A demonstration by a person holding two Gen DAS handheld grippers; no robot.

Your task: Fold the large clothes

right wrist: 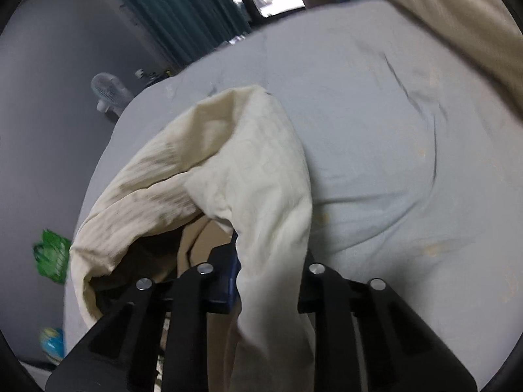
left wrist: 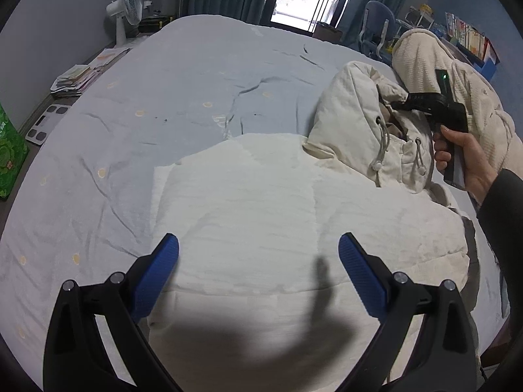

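At the far left of the left wrist view, a fan (left wrist: 128,6) and a stack of papers (left wrist: 76,80) stood beside the bed (left wrist: 163,98), whose pale blue cover was wrinkled. The left tool (left wrist: 258,254) hovered over the body of the cream padded coat (left wrist: 261,202), its blue pads spread wide apart and gripping nothing. The coat body lay flat on the near part of the bed, and its hood (left wrist: 356,111), with drawcords, rested on the bed beyond and to the right. Further right, the right hand (left wrist: 464,160) held the right tool (right wrist: 266,277), which was clamped on a raised cream sleeve (right wrist: 248,170); in the right wrist view the fabric draped over and between the closed fingers. Judged from this layout, the fold was at an early to middle stage: the body appeared spread out or partly folded, one sleeve was being carried, and the hood and the final folds remained. The coat's near hem was cut off by the frame edge and shadowed. The right wrist view was motion-blurred, and the pad tips were hidden by cloth. The other sleeve could not be located.
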